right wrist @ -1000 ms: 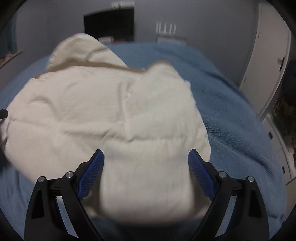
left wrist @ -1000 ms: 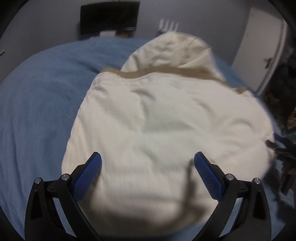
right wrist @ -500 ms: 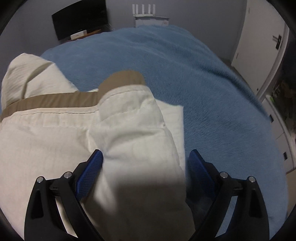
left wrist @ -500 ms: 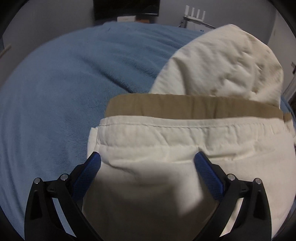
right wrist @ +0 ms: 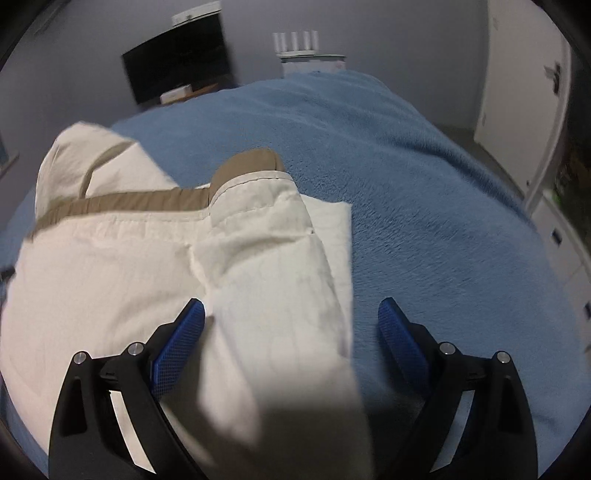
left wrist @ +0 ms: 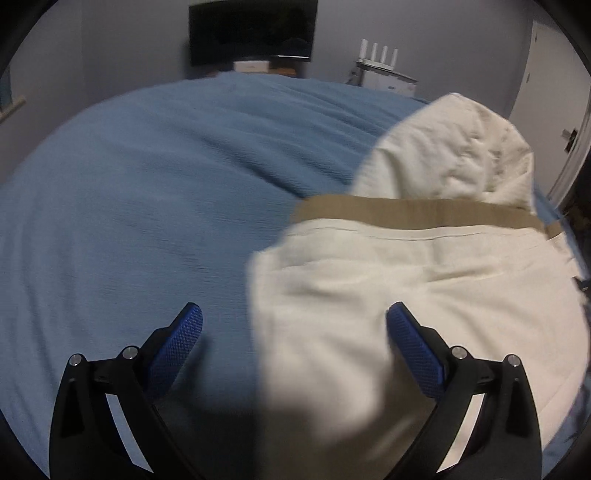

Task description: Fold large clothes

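A cream garment (left wrist: pixel 424 288) with a tan band (left wrist: pixel 413 212) and a cream hood (left wrist: pixel 454 158) lies folded on the blue bedspread (left wrist: pixel 140 206). My left gripper (left wrist: pixel 294 332) stands open over the garment's left edge, one finger over blanket, the other over cloth. In the right wrist view the same garment (right wrist: pixel 140 280) fills the left half, a folded sleeve (right wrist: pixel 273 251) lying on top. My right gripper (right wrist: pixel 290 328) is open, straddling the sleeve's right edge, with nothing pinched.
The blue bedspread (right wrist: pixel 424 221) stretches far and right of the garment. A dark TV (left wrist: pixel 253 31) and a white router (left wrist: pixel 380 55) stand against the far wall. A white door (right wrist: pixel 521 85) is at the right, with drawers (right wrist: pixel 565 240) below it.
Both grippers have moved outward, left one leftward and right one rightward, so the garment slid toward each view's side. The cameras sit lower over the garment's band end than a second ago.
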Action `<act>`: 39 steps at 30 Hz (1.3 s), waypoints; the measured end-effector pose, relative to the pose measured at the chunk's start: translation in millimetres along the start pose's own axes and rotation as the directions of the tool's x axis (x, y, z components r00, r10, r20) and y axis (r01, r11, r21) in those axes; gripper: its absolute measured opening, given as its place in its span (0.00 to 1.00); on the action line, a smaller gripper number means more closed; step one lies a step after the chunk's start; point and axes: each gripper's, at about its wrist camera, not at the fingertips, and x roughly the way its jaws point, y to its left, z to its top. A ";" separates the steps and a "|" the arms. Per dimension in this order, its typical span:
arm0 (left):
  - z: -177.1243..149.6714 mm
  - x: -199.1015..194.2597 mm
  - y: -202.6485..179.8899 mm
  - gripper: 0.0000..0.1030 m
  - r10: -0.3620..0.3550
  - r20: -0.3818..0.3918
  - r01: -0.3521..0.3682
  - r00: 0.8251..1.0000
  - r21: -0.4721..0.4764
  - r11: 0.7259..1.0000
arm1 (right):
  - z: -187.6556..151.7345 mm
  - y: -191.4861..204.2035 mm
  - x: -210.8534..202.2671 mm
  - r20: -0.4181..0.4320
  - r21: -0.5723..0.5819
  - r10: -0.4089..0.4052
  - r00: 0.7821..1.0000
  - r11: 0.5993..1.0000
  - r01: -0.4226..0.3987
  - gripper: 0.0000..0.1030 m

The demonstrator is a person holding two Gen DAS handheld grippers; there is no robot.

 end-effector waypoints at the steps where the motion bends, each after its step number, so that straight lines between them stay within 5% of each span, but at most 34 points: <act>1: -0.4 -0.7 3.6 0.93 0.019 0.002 -0.019 1.000 0.007 1.000 | 1.4 1.8 1.1 -0.004 -0.042 -0.008 1.000 0.999 0.008 0.87; 5: -0.2 19.4 13.3 0.77 -0.046 -0.067 0.048 0.997 0.031 0.998 | 5.3 6.5 8.5 -0.008 -0.136 -0.021 1.000 0.990 0.020 0.87; 9: -7.0 36.6 20.9 0.77 -0.100 -0.097 0.107 0.990 0.069 0.992 | 8.1 0.1 17.5 -0.025 -0.144 0.024 0.999 0.989 -0.028 0.87; 17: -35.2 23.4 69.9 0.61 -0.355 -0.098 0.348 0.930 -0.080 0.934 | 3.6 -23.0 14.8 -0.056 -0.025 0.222 0.973 0.974 -0.224 0.68; 24: -50.2 29.0 84.5 0.62 -0.442 -0.120 0.433 0.889 -0.096 0.896 | 5.3 -58.2 32.4 -0.127 0.172 0.425 0.896 0.899 -0.402 0.67; 27: -46.3 46.6 86.4 0.66 -0.491 -0.113 0.475 0.864 -0.146 0.868 | 13.8 -60.5 47.0 -0.114 0.225 0.487 0.866 0.862 -0.455 0.59; 34: -32.1 69.5 78.3 0.72 -0.434 -0.100 0.422 0.895 -0.118 0.899 | 44.3 -34.6 84.7 -0.100 0.306 0.479 0.872 0.849 -0.432 0.54; 37: -29.7 50.0 70.7 0.45 -0.362 -0.070 0.361 0.929 -0.030 0.932 | 43.7 -26.1 65.7 -0.066 0.265 0.456 0.888 0.866 -0.425 0.32; 39: -30.3 33.5 68.0 0.26 -0.345 -0.053 0.345 0.937 -0.013 0.939 | 43.8 -15.0 47.5 -0.040 0.218 0.429 0.902 0.885 -0.411 0.21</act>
